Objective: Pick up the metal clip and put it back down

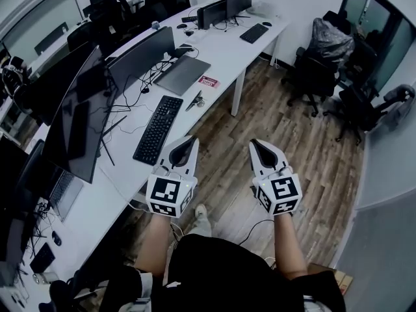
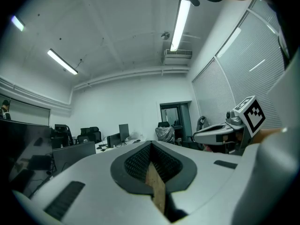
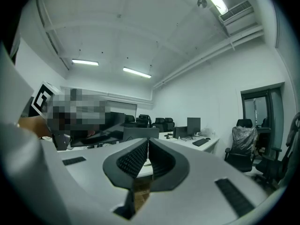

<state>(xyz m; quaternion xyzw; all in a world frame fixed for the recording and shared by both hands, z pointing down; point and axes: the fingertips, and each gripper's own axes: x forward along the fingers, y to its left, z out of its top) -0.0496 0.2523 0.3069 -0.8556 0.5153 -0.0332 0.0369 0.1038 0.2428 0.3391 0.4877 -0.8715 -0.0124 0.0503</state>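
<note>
Closest in, my left gripper (image 1: 187, 142) is held level by the worktop's (image 1: 221, 51) right edge, fingers together with nothing between them. Ahead of it the metal clip (image 1: 196, 101) lies near that same edge, between the black keyboard (image 1: 158, 130) and the closed laptop (image 1: 182, 75), untouched. My right gripper (image 1: 260, 145) is out over the wood floor (image 1: 305, 155), fingers pressed together, empty.

This is an open-plan office. Long white desks (image 1: 227, 54) carry rows of computer monitors (image 1: 140, 56), black keyboards (image 1: 158, 130) and a closed laptop (image 1: 182, 75). Black swivel chairs (image 1: 311, 77) stand on wood-look flooring (image 1: 305, 155), and fluorescent strip lights (image 2: 180, 25) line the ceiling.
</note>
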